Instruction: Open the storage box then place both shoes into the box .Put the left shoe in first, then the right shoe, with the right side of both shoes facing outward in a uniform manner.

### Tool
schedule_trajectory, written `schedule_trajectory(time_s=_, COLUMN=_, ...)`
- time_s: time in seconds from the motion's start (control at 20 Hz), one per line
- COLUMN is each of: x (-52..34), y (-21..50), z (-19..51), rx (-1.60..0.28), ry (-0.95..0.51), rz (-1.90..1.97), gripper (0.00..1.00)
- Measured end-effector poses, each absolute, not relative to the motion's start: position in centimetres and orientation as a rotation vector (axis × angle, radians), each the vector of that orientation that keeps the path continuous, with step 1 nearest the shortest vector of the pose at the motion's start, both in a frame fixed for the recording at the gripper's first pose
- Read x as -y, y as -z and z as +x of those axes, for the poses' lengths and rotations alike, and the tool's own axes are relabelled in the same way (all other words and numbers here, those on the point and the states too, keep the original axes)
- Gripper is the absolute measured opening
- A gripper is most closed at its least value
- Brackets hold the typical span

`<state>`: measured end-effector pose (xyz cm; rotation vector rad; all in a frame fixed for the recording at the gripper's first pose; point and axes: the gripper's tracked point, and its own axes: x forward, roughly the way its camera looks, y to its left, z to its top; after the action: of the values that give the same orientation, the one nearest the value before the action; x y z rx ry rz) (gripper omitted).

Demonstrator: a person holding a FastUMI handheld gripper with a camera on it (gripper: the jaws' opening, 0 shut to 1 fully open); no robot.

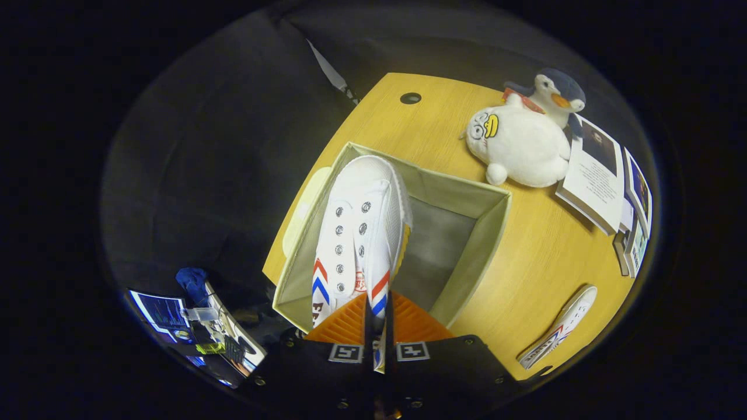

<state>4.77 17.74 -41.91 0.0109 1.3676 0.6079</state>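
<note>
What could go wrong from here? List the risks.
1. The gripper pinches only a thin edge of the white shoe near its heel, so the hanging shoe may slip or swing.
2. The shoe's toe hangs right at the far rim of the fabric storage box; it may catch there or push the soft wall.
3. The second shoe lies near the table edge and could be knocked off.

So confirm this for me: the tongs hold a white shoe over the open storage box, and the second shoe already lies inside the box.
One part is wrong. The gripper view shows the tongs shut on the white shoe over the open storage box, as you said, but the second shoe lies on the wooden table beside the box, not inside it.
</note>
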Motion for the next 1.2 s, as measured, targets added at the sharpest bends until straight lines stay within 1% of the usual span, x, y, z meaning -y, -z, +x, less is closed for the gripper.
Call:
schedule_trajectory(time_s=0.05, x=-17.9, y=42.1, z=4.7, rx=-1.36, ry=-0.614, rz=0.009, gripper=0.22)
schedule_trajectory(time_s=0.1, x=-17.9, y=41.6, z=4.7, rx=-1.338, ry=-0.618, rz=0.0, gripper=0.28)
schedule_trajectory(time_s=0.15, x=-17.7, y=41.6, z=5.0, rx=-1.32, ry=-0.619, rz=-0.011, gripper=0.53)
schedule_trajectory(time_s=0.25, x=-16.8, y=41.9, z=5.8, rx=-1.288, ry=-0.611, rz=-0.037, gripper=0.88)
schedule_trajectory(time_s=0.5, x=-13.4, y=37.9, z=5.3, rx=-1.255, ry=-0.598, rz=0.027, gripper=0.88)
schedule_trajectory(time_s=0.75, x=-8.2, y=36.1, z=5.4, rx=-1.23, ry=-0.563, rz=0.061, gripper=0.88)
schedule_trajectory(time_s=1.0, x=-3.8, y=35.8, z=4.9, rx=-1.23, ry=-0.511, rz=0.137, gripper=0.88)
schedule_trajectory(time_s=1.2, x=0.2, y=36.9, z=4.2, rx=-1.233, ry=-0.464, rz=0.167, gripper=0.88)
